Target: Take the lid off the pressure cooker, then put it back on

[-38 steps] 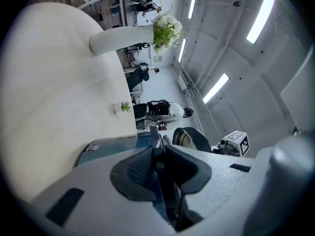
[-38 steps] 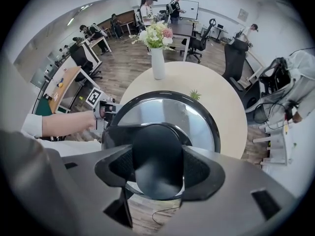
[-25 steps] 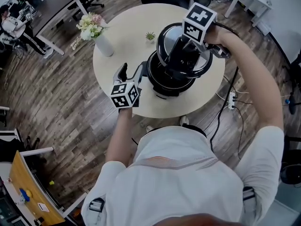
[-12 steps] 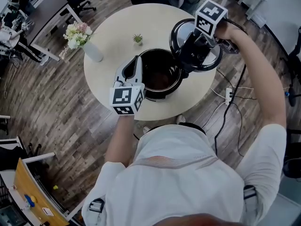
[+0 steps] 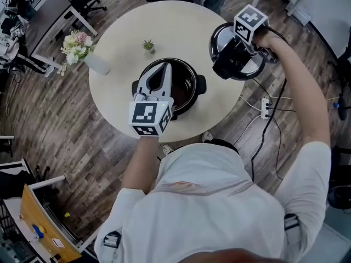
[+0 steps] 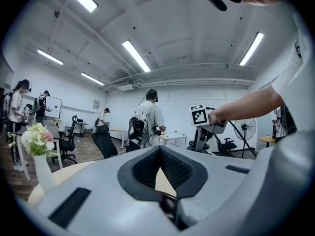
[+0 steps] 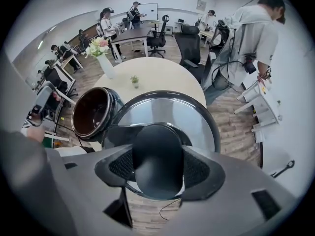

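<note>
The first half of the job is done, as I judge it; the lid is off the pressure cooker and hangs from my right hand-held gripper, which points down and is clenched on the lid's black knob; in the right gripper view both pads press the knob's sides, and the glass of the lid spreads out below it. The lid is in the air, apart from the cooker, out by the right edge of the worktop and partly over the wooden floor; it rests on nothing.

The cooker itself stands open in the middle of the worktop, its dark inner pot bare to the camera. My left hand-held gripper is level above the cooker's near-left rim; its jaws are pressed together with nothing between them, so it holds nothing and steadies nothing.

What is left is the whole second half: carry the lid back across, centre it over the open rim, lower it until it seats, then let go of the knob; none of that shows yet.
</note>
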The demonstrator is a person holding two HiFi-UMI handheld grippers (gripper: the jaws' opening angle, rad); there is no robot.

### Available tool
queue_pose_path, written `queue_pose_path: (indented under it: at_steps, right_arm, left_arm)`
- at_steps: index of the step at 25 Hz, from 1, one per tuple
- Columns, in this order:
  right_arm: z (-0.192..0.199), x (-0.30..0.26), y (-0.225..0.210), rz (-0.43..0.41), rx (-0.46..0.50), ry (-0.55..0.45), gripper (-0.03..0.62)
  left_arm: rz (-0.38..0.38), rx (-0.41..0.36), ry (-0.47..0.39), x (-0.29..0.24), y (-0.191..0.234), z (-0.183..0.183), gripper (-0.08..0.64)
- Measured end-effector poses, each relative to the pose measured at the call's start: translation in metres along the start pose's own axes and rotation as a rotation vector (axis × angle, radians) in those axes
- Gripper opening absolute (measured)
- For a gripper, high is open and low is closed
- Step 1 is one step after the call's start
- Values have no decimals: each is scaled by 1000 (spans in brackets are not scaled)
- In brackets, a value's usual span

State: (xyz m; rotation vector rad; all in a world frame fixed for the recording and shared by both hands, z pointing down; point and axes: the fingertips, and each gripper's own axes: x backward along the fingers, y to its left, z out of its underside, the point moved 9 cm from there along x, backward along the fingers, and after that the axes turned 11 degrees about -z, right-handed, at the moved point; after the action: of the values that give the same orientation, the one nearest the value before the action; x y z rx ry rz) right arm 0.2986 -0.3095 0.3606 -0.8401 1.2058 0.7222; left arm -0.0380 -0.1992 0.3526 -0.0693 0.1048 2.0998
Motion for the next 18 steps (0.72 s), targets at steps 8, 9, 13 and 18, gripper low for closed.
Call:
queue_pose_path:
  at_steps: [8,9,13,18]
  right_arm:
    - [5,-69,-54,2,-8,68,284]
    - [4,-78,-57,0,2,76,284]
    - [-4,-107,-65,-49,20,76,284]
    - [-9,-151,-66,-88,15,101,284]
  left_arm:
    - [-34,-10,37,-23,-24,3,5]
    - [-43,-9,44,-25,-24,5,5]
    - [-76,-6,65,-29,-24,9,5]
    - [-111,1,73,-31,-20,11,5]
